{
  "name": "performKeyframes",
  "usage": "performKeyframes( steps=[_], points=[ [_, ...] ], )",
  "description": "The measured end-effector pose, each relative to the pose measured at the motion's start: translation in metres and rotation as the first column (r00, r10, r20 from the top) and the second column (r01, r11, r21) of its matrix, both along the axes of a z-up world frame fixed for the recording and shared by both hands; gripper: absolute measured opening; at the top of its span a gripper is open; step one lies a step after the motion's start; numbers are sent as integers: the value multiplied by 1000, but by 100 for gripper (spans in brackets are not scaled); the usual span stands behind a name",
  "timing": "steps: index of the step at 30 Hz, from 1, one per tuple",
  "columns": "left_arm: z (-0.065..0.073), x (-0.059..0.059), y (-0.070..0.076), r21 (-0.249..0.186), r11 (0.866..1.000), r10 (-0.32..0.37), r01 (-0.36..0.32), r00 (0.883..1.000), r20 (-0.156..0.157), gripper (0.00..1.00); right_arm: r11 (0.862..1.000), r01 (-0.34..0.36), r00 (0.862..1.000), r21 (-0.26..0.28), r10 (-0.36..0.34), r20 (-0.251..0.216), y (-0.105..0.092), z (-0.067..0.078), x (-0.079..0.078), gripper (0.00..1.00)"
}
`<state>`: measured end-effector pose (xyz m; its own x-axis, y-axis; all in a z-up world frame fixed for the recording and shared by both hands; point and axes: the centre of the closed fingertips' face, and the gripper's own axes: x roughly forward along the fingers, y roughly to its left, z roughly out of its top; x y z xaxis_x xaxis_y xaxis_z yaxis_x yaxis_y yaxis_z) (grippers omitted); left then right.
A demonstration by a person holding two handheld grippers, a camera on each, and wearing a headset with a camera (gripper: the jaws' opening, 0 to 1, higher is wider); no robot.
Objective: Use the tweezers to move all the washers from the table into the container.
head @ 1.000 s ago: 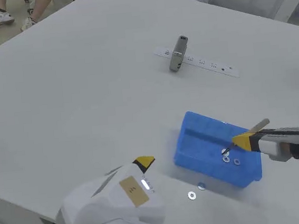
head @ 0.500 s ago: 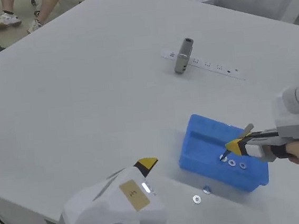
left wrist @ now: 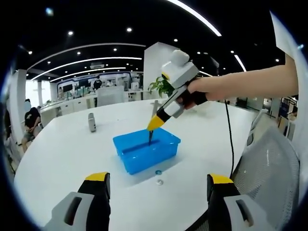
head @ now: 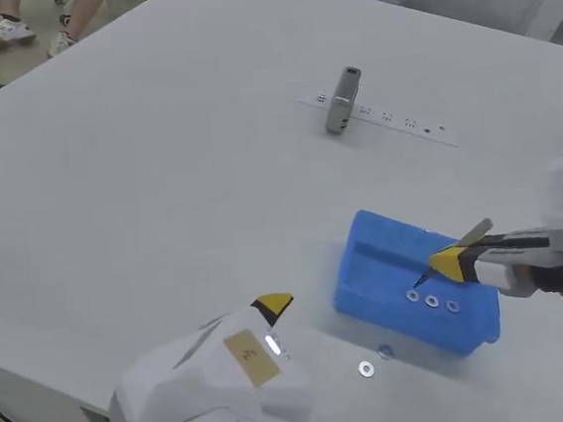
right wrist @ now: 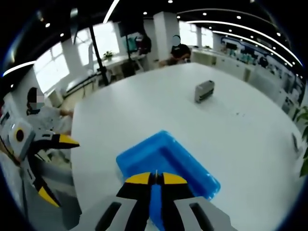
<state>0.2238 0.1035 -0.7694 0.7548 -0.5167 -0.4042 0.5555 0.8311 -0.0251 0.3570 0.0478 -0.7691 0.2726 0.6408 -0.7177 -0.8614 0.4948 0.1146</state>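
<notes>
Container (head: pixel 385 251), blue, on the tabletop (head: pixel 159 183): holds three washers (head: pixel 432 301). Outstanding, just beside its near wall: one silver washer (head: pixel 366 368) and a bluish ring (head: pixel 386 352), possibly another. Your right hand-held gripper (head: pixel 453 262) pinches the tweezers (head: pixel 423 279), tips inside the container. Your left hand-held gripper (left wrist: pixel 158 179) is spread, idle. Judged over half done.

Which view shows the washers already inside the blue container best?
The head view: looking down, three washers lie on the blue container floor. The left gripper view sees it side-on, so its wall hides them. In the right gripper view the right hand-held gripper covers that spot.
</notes>
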Motion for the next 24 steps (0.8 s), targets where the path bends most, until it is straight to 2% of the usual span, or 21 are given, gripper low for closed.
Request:
performKeyframes(
  steps=[6, 11, 13, 16, 20, 24],
  points=[
    [-2, -1, 0, 15, 1000, -8, 8, 1000, -1, 83, 998, -41, 999, 41, 41, 7, 4, 18, -19, 3],
    [-1, -1, 0, 10, 1000, -5, 5, 1000, -2, 82, 994, -93, 995, 61, 95, -19, 11, 19, -39, 3],
    [-2, -1, 0, 14, 1000, -10, 10, 1000, -5, 82, 992, -113, 993, 64, 115, -30, 15, 14, -46, 3],
    [-2, -1, 0, 16, 1000, -12, 12, 1000, -6, 82, 990, -128, 990, 52, 130, -54, 19, -2, -56, 3],
    [-3, -1, 0, 15, 1000, -8, 8, 1000, -7, 82, 989, -145, 987, 15, 145, -67, 19, -23, -61, 3],
    [-3, -1, 0, 16, 1000, -10, 10, 1000, -8, 82, 987, -157, 985, -16, 156, -69, 19, -35, -63, 4]
  ],
)
